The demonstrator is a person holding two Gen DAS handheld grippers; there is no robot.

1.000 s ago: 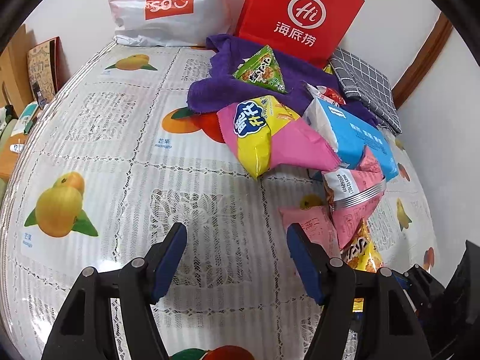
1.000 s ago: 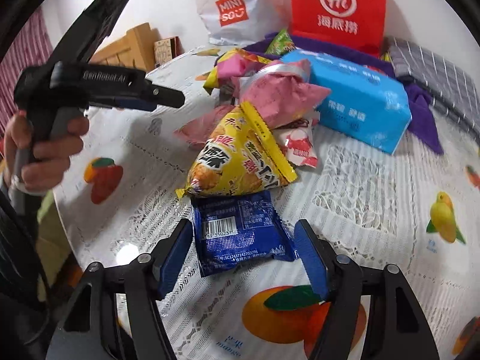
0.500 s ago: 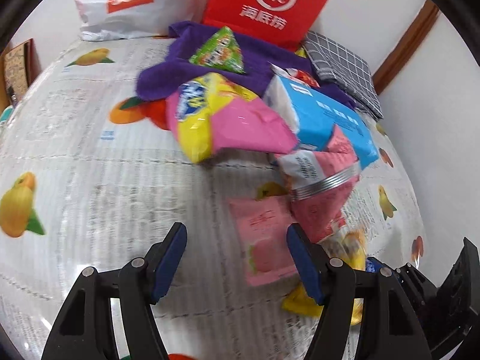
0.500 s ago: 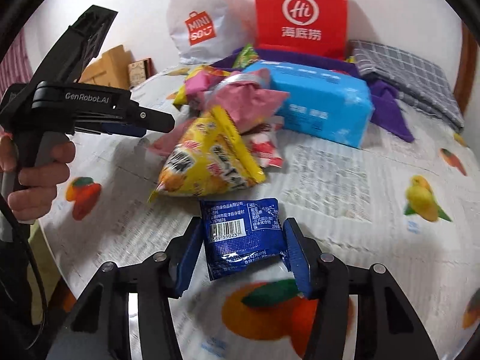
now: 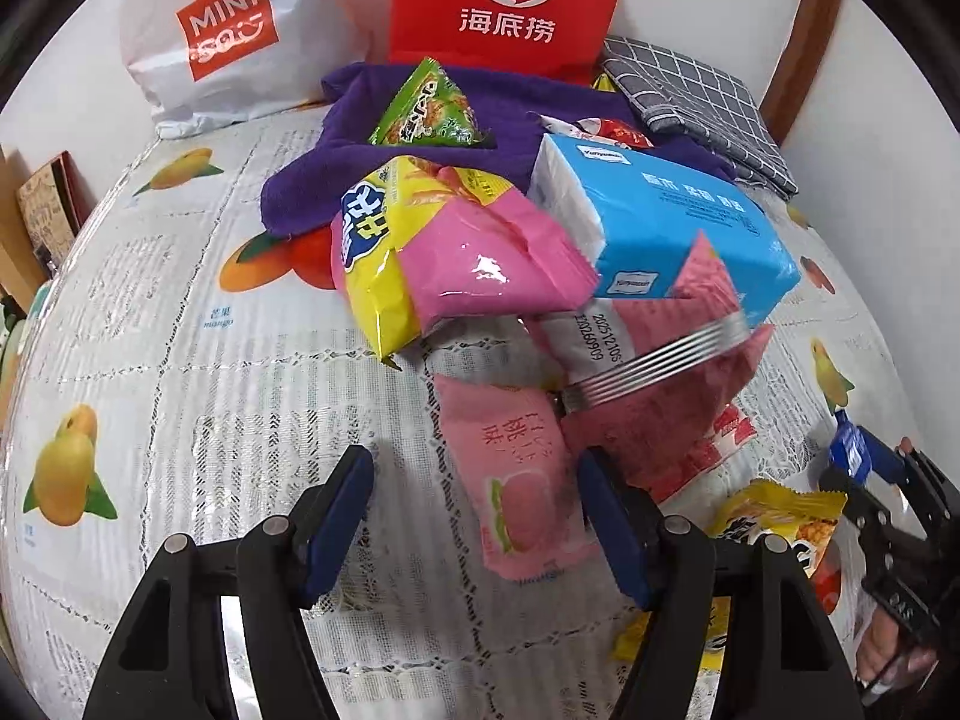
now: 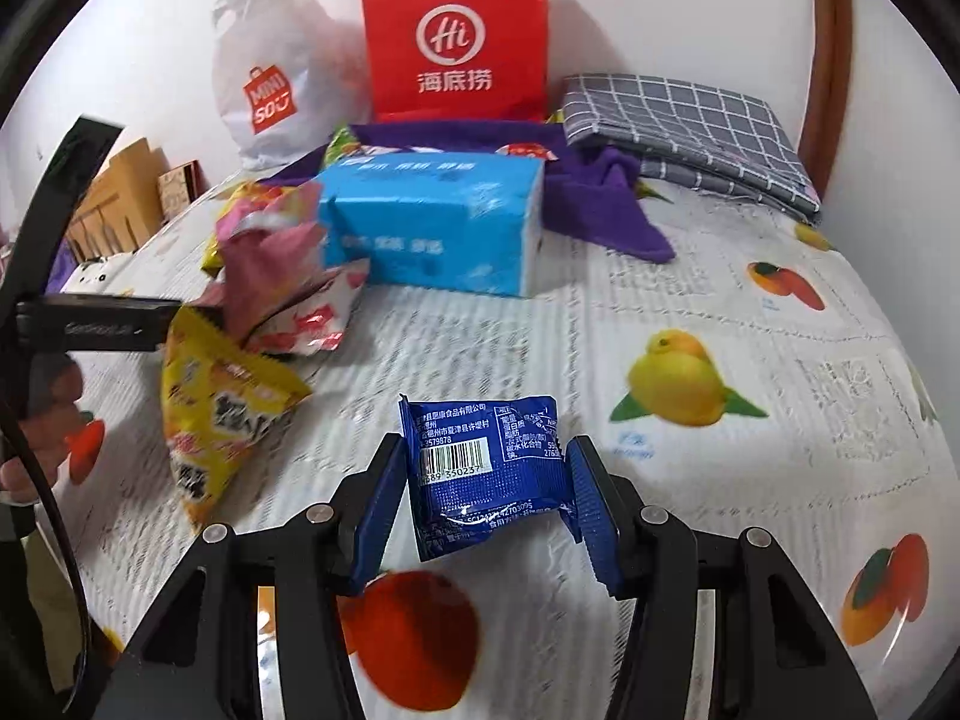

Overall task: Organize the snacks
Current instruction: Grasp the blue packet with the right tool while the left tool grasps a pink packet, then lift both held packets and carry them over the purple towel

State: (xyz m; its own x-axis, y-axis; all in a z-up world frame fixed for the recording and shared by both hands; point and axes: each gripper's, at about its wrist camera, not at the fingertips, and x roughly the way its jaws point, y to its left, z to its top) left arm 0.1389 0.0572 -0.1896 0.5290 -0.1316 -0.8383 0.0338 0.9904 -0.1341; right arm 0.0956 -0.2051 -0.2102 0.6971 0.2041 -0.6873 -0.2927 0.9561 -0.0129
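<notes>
Blue packet [image 6: 483, 468]: I held it squeezed between my right gripper [image 6: 480, 498] fingers, its long side pointing away from them.
Left gripper [image 5: 474, 516]: my fingers were spread, holding nothing.
Pink packet [image 5: 519, 480]: between my left fingers, nearer the right one, long side pointing away.
Room: bare table [image 6: 690, 300] ahead and right of my right fingers; snack pile on their left.

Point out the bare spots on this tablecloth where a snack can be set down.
Free: the cloth right of the blue tissue pack, below the grey checked cloth; also the cloth left of the pink peach packet. Crowded: the pile around the yellow-pink bag.
</notes>
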